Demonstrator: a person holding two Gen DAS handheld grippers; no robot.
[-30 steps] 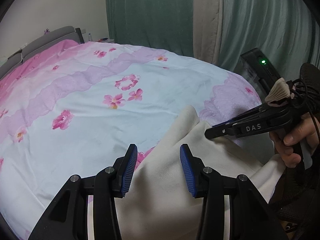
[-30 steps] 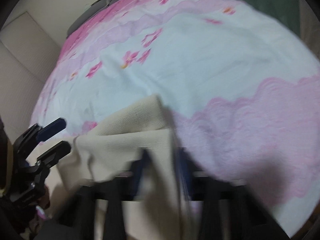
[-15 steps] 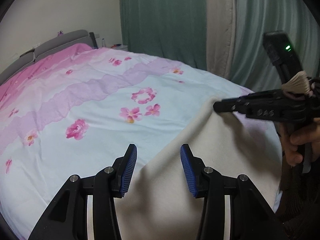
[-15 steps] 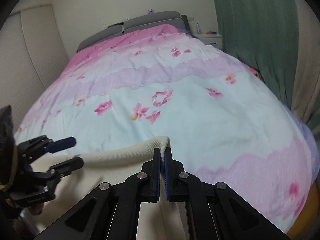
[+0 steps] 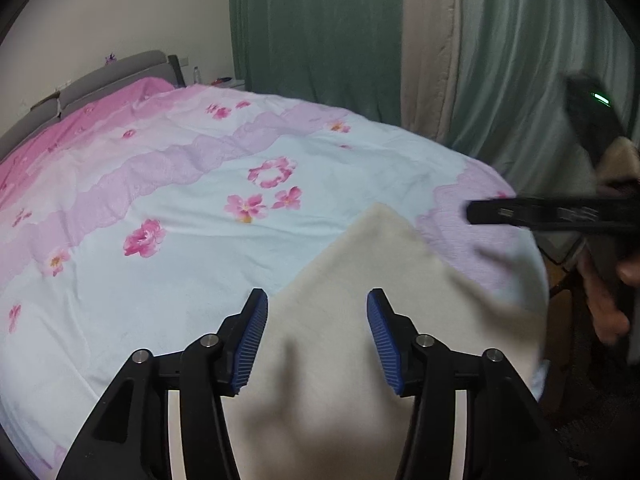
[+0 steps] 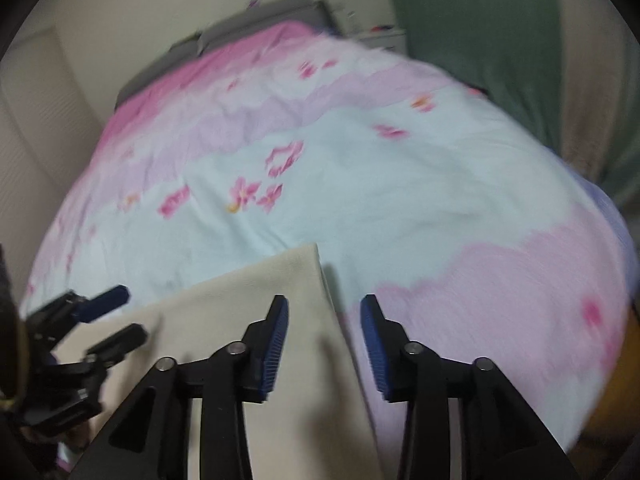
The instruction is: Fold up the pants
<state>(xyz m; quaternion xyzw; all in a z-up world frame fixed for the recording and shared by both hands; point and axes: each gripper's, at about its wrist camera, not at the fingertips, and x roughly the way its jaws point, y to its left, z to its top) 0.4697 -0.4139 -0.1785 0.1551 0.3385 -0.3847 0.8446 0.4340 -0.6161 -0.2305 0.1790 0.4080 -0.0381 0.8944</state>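
Note:
Cream pants [image 5: 360, 280] lie flat on the near end of the bed, one corner pointing away from me. My left gripper [image 5: 316, 340] is open and empty just above the cloth. My right gripper [image 6: 324, 340] is open and empty over the pants' right edge [image 6: 280, 300]. In the left wrist view the right gripper [image 5: 476, 213] shows from the side at the right, blurred, above the bedcover. In the right wrist view the left gripper [image 6: 120, 314] shows at the left, open over the cloth.
The bed has a flowered cover [image 5: 200, 220] in pink, lilac and pale blue, with a grey headboard [image 5: 108, 76] at the far end. Green and beige curtains [image 5: 360, 40] hang behind the bed. A white wardrobe [image 6: 36, 120] stands on the left side.
My right gripper has opened and let go of the pants' corner. The cloth has dropped flat onto the bed. The right gripper has drawn back to the right. The left gripper stays open.

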